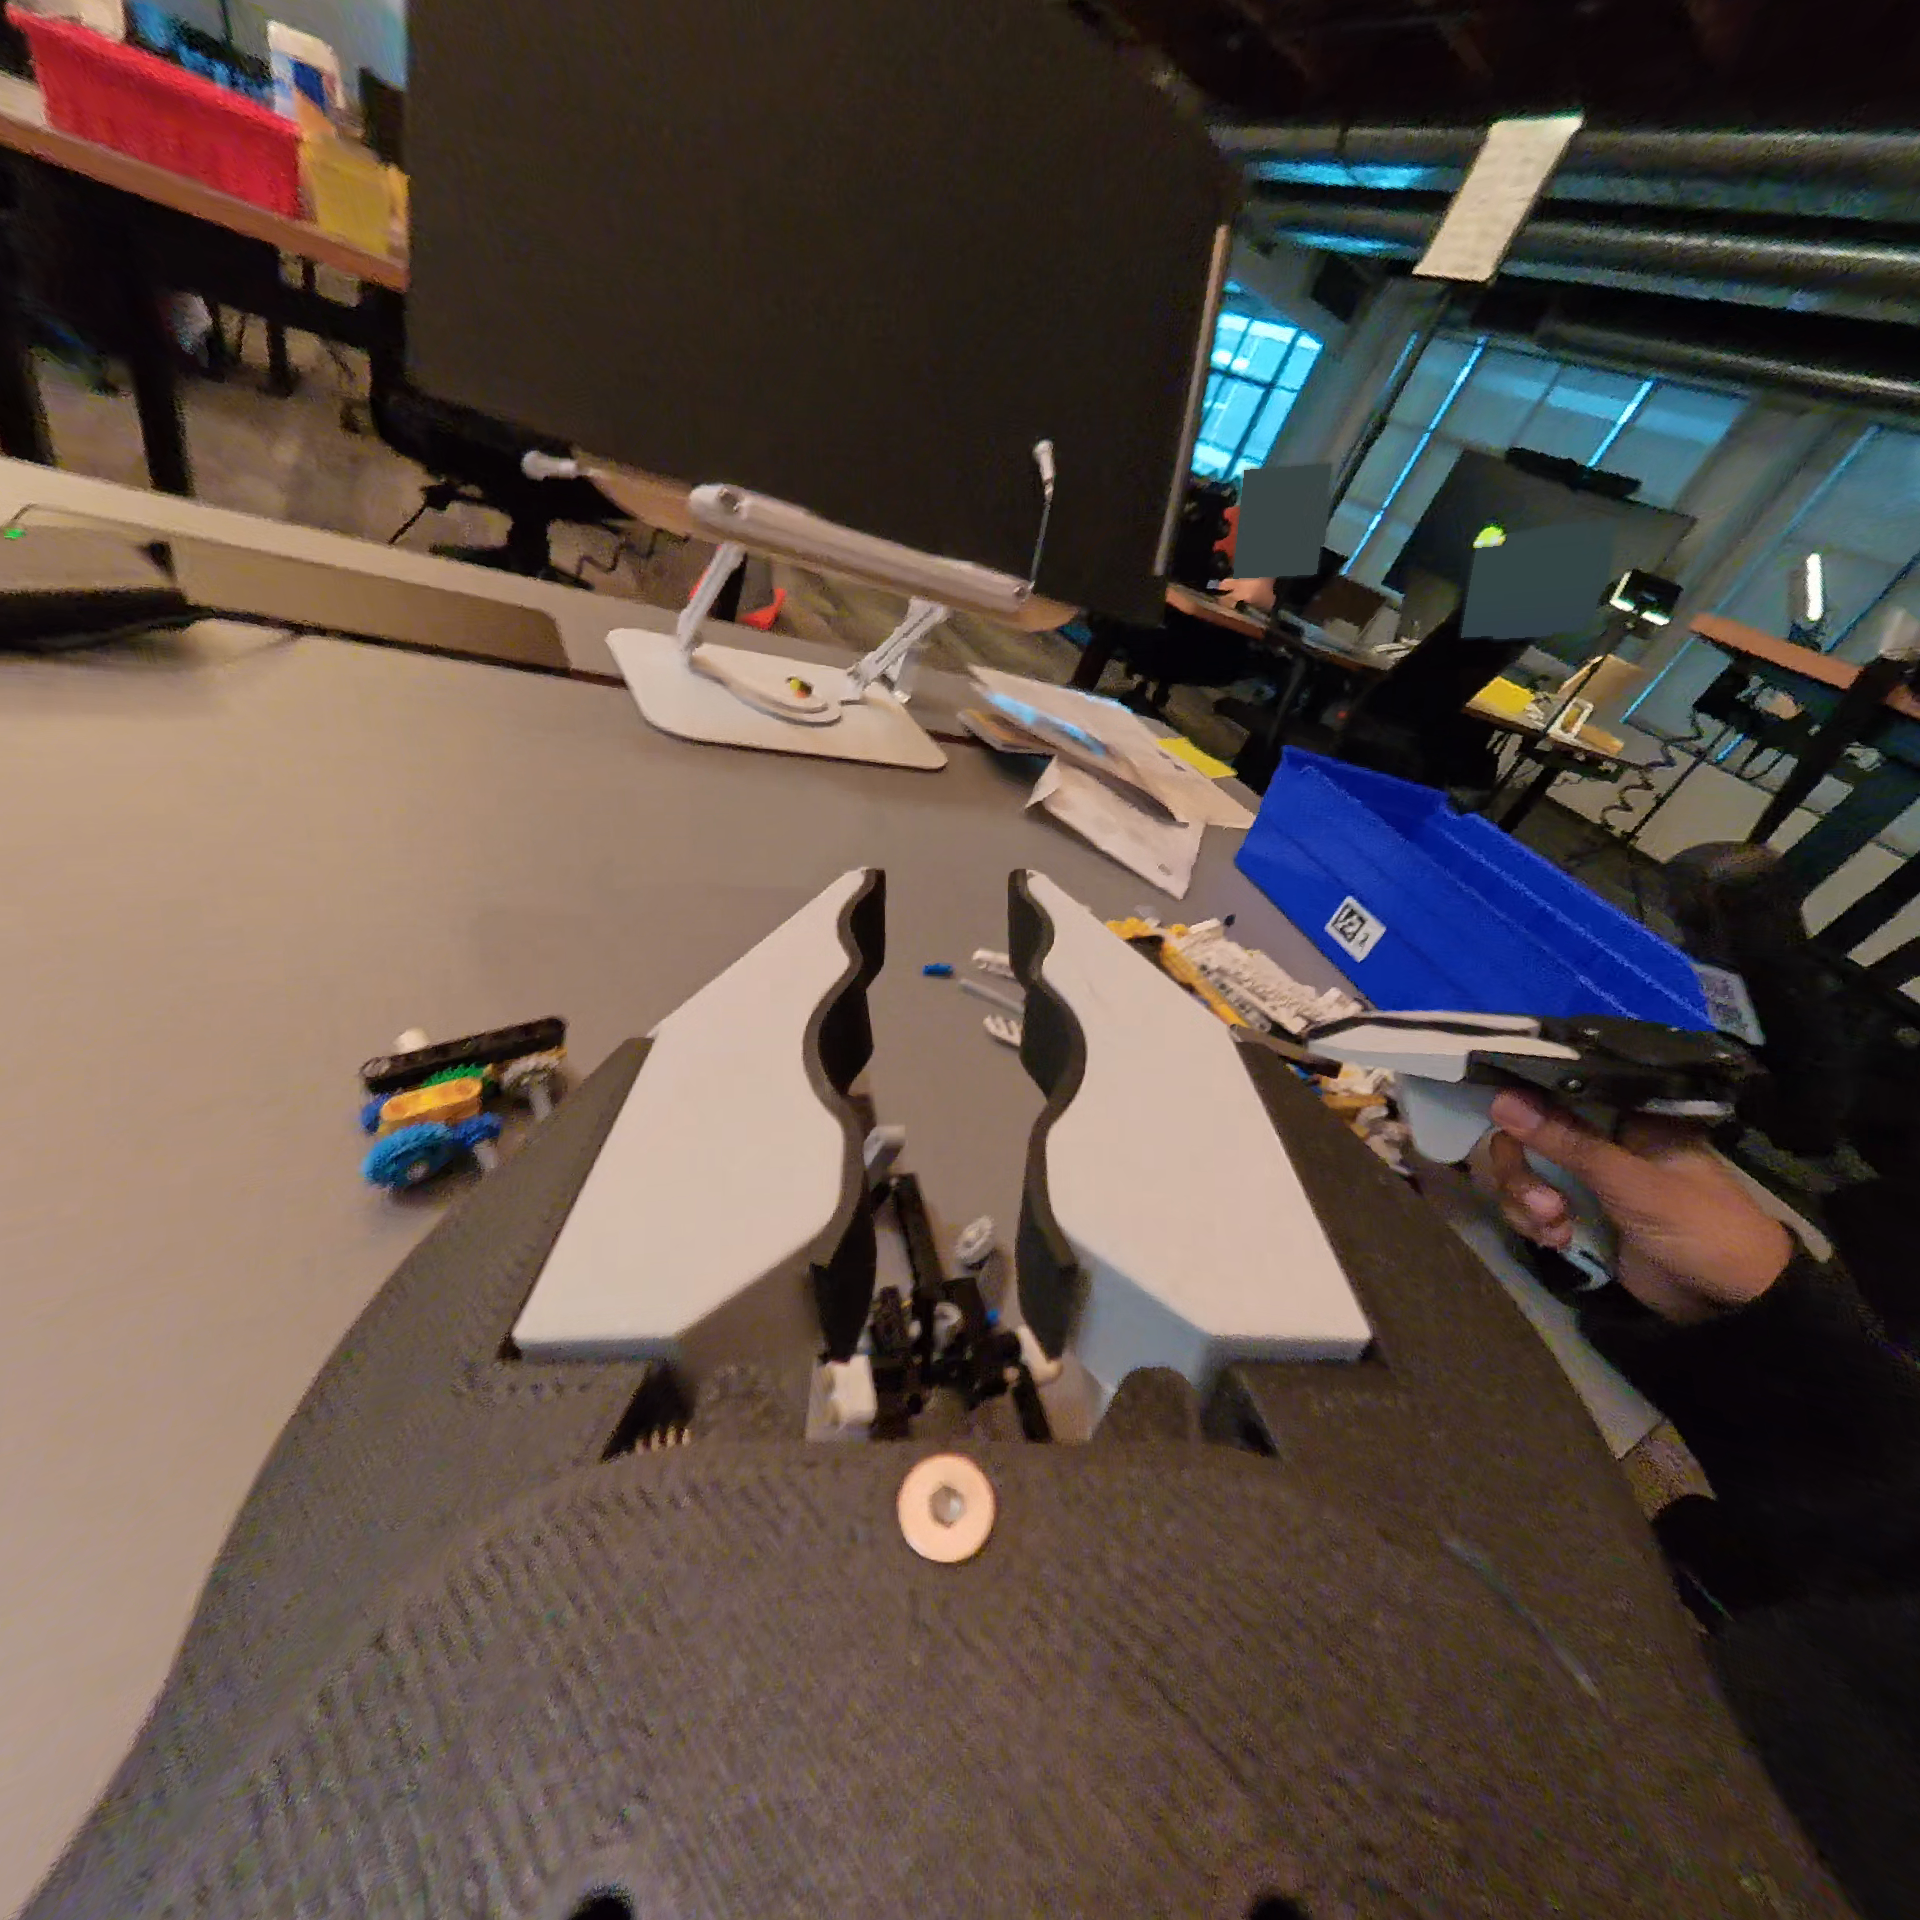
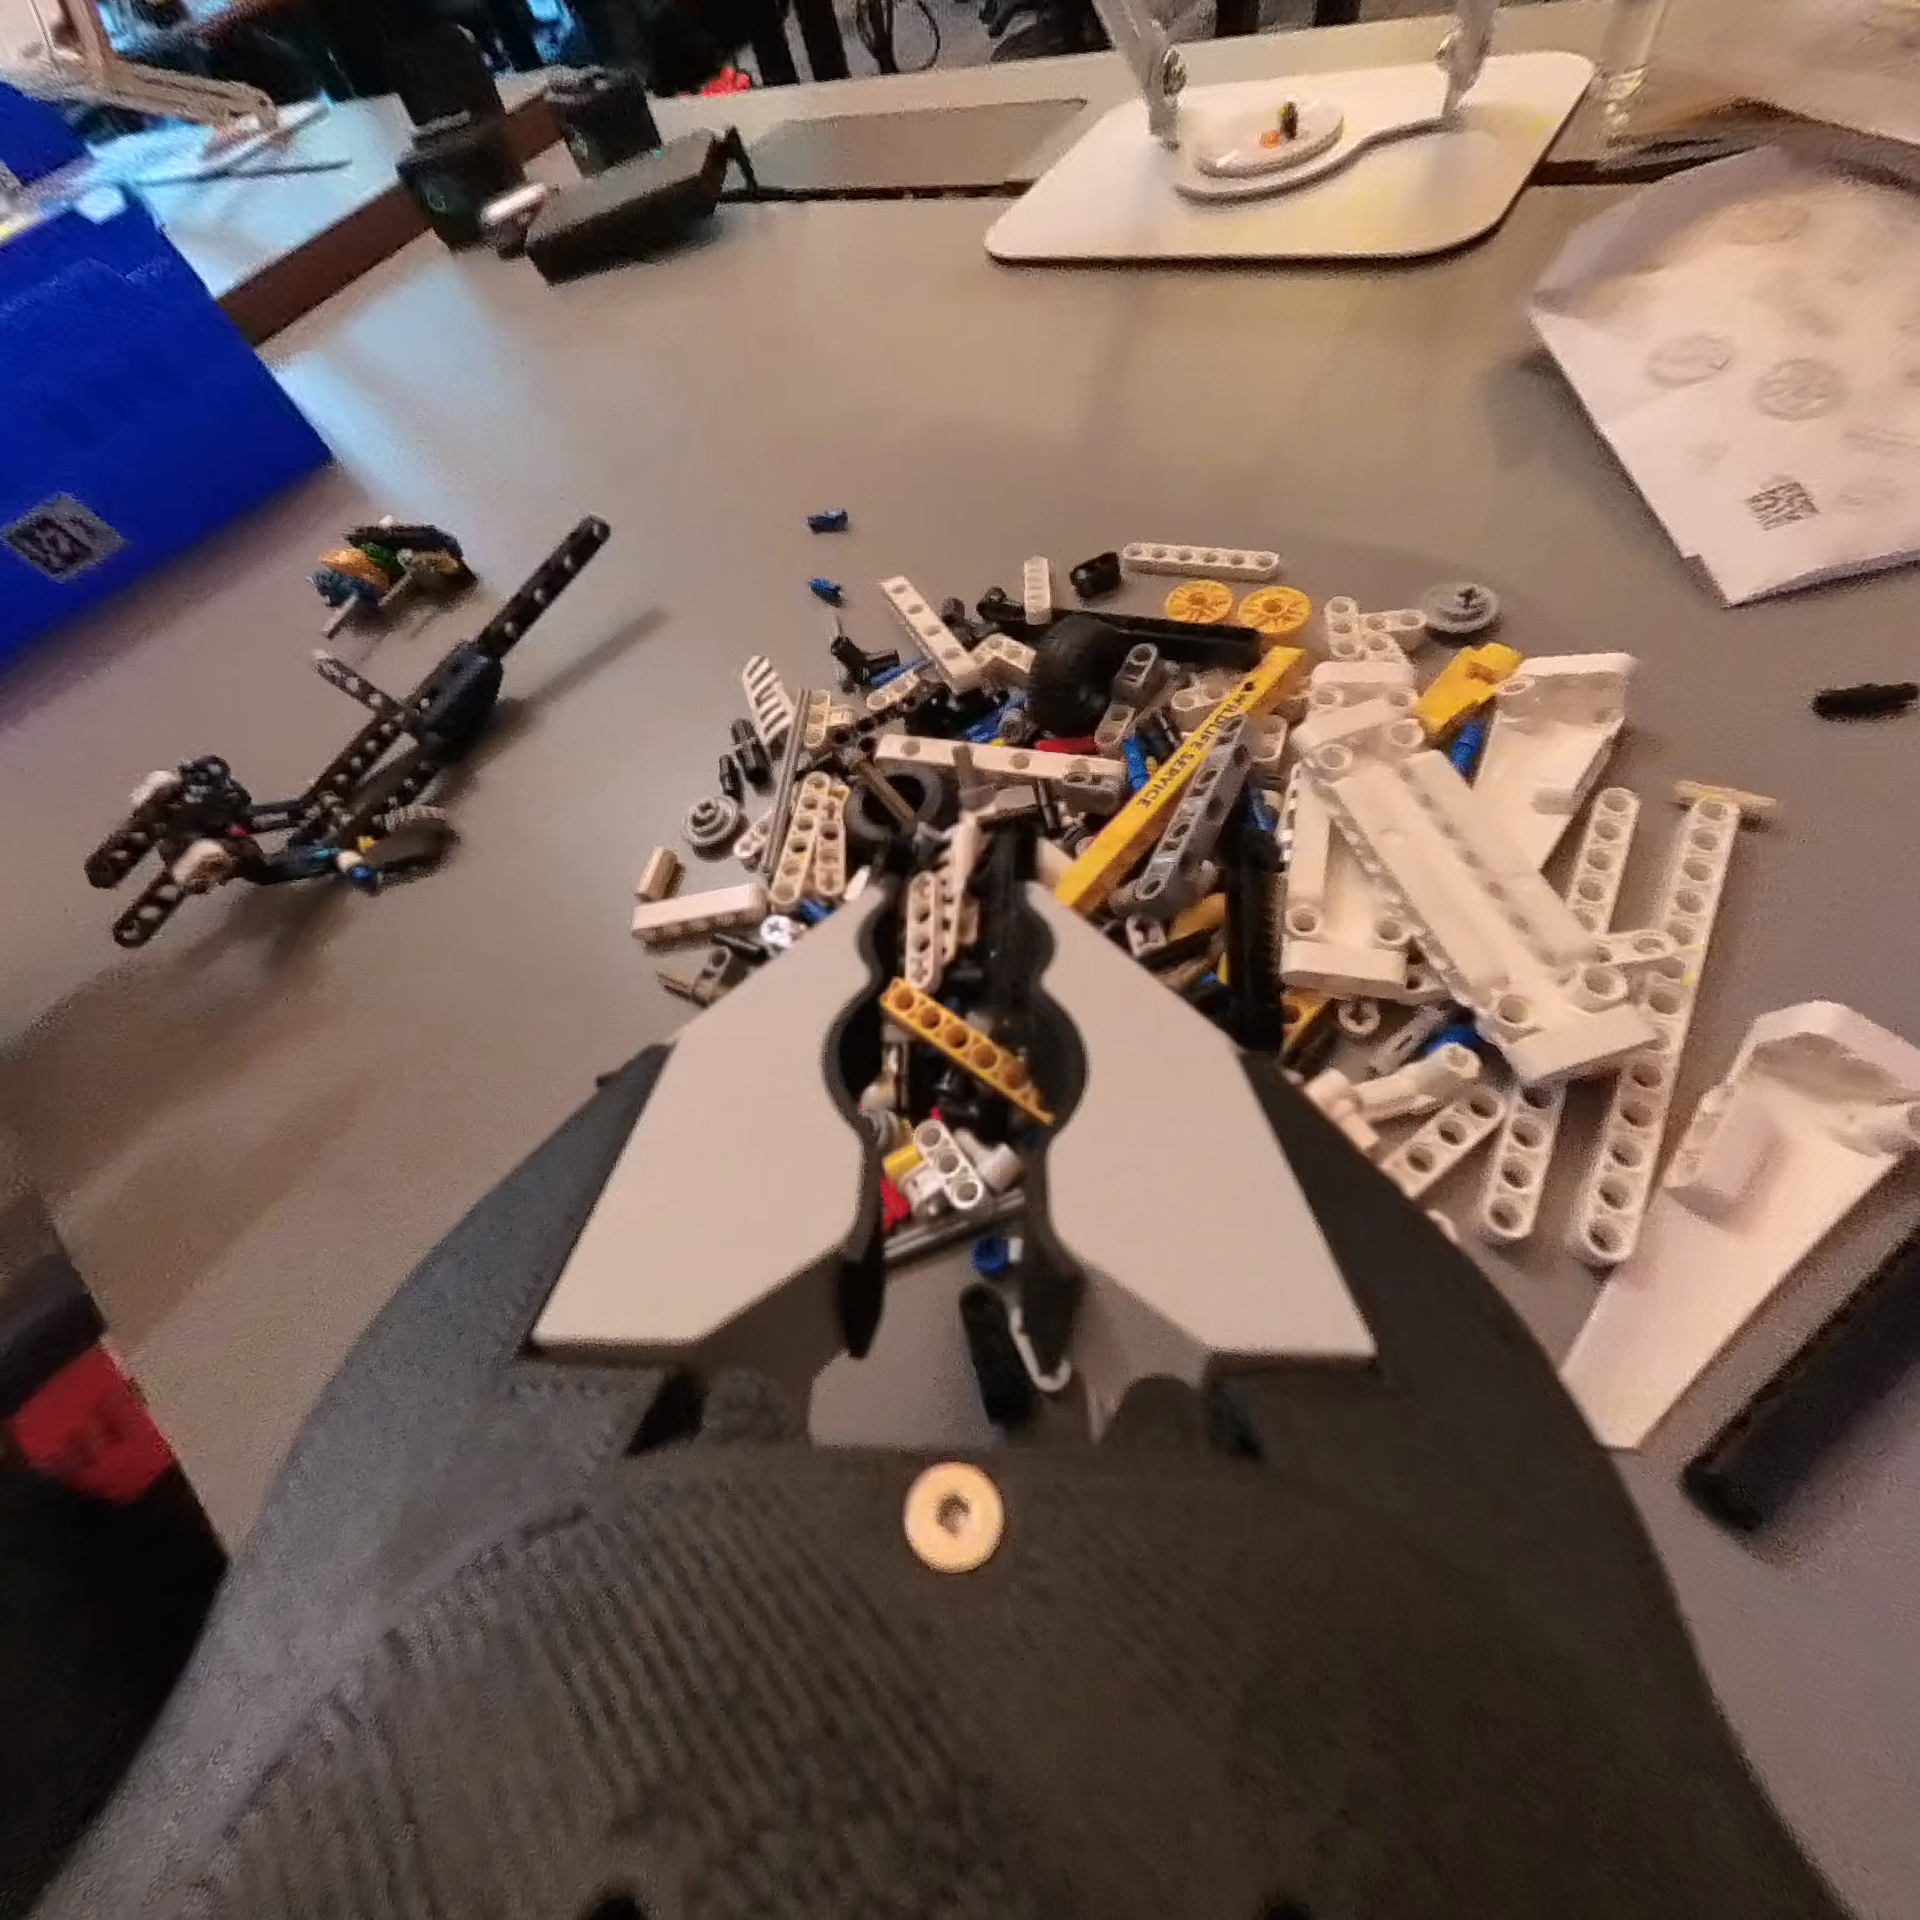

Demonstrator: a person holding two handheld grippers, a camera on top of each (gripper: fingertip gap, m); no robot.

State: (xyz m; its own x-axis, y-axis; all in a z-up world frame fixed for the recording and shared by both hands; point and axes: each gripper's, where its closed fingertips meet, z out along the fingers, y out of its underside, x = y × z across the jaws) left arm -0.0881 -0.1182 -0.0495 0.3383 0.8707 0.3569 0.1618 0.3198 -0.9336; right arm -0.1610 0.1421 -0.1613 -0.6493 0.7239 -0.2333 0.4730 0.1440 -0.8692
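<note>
Looking along your left gripper [image 1: 945, 883] first: its fingers stand apart, with bare worktop [image 1: 312, 831] showing between the tips and nothing in them.

— Agreed. Down between the finger roots you can see a black beam assembly [image 1: 914, 1299] lying below you (the gripper body hides part of it). A small build with blue wheels [image 1: 457, 1101] sits off to your left, clear of the fingers.

Just ahead of your tips lies a tiny blue pin [image 1: 937, 970]. Beyond it is the fringe of the pile of loose building pieces [image 1: 1247, 977], toward the worktop's right edge.

— At that right edge stands the blue bin [image 1: 1455, 914], with papers [image 1: 1112, 790] beside it. A white stand base [image 1: 769, 717] sits at the far edge. Your right gripper [image 1: 1311, 1042] reaches in from the right in your hand [image 1: 1642, 1216], its fingers drawn near together over the pile.

Turning to the right wrist view: your right gripper's tips are down at the near side of the pile and close to each other. A white beam [image 2: 925, 925] and a black strip [image 2: 1003, 914] lie between them.

— Whether the pads press on either, I cannot tell (it is blurred and cluttered there). A yellow beam [image 2: 966, 1049] shows lower in the gap between your fingers.

The pile fills the middle of the worktop, and long white beams and panels make up its right side.

— The black beam assembly lies on bare worktop left of the pile, well apart from it. The small build with blue wheels is just beyond that.
</note>
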